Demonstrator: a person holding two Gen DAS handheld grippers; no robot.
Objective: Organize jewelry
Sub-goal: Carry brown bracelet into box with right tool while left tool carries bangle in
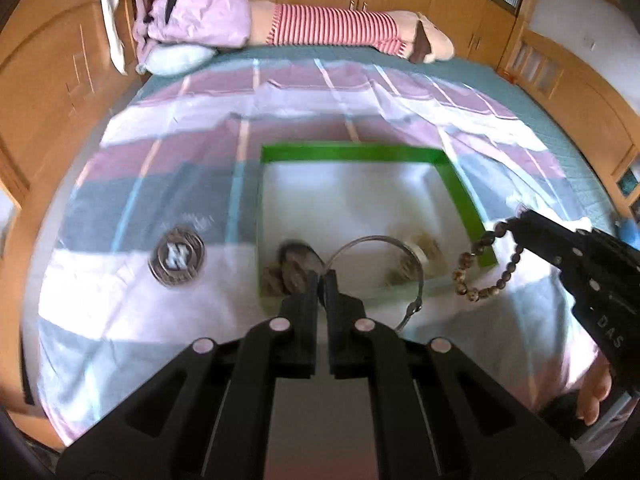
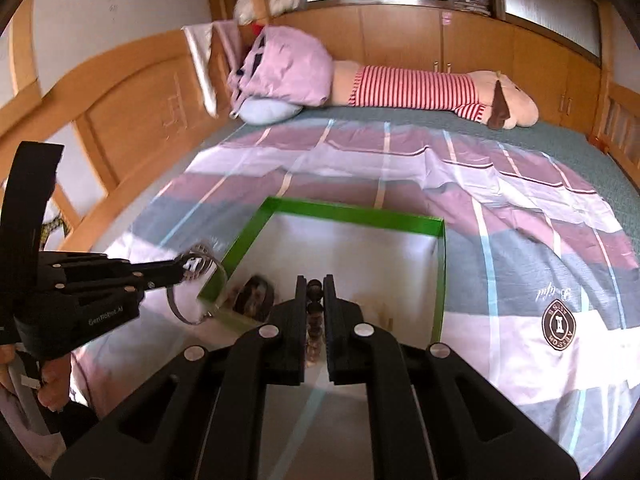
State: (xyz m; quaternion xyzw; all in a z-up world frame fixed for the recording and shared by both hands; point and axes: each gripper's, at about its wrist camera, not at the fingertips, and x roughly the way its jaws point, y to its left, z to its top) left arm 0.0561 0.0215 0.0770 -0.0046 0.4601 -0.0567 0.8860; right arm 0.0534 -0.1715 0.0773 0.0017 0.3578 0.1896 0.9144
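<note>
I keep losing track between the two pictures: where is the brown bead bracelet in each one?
Left wrist view: the bead bracelet hangs at the right, from the right gripper.
Right wrist view: low centre, pinched between the near fingers.
Shared landmark: the green tray on the bed.

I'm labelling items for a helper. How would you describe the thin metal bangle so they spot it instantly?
On the striped bedsheet lies a shallow green-rimmed box. At its near edge, the left gripper pinches a thin silver metal bangle. Unlike the brown beaded bracelet nearby, it is one smooth, plain hoop.

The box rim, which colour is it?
Bright green; the box rim shows best in the right wrist view.
</note>
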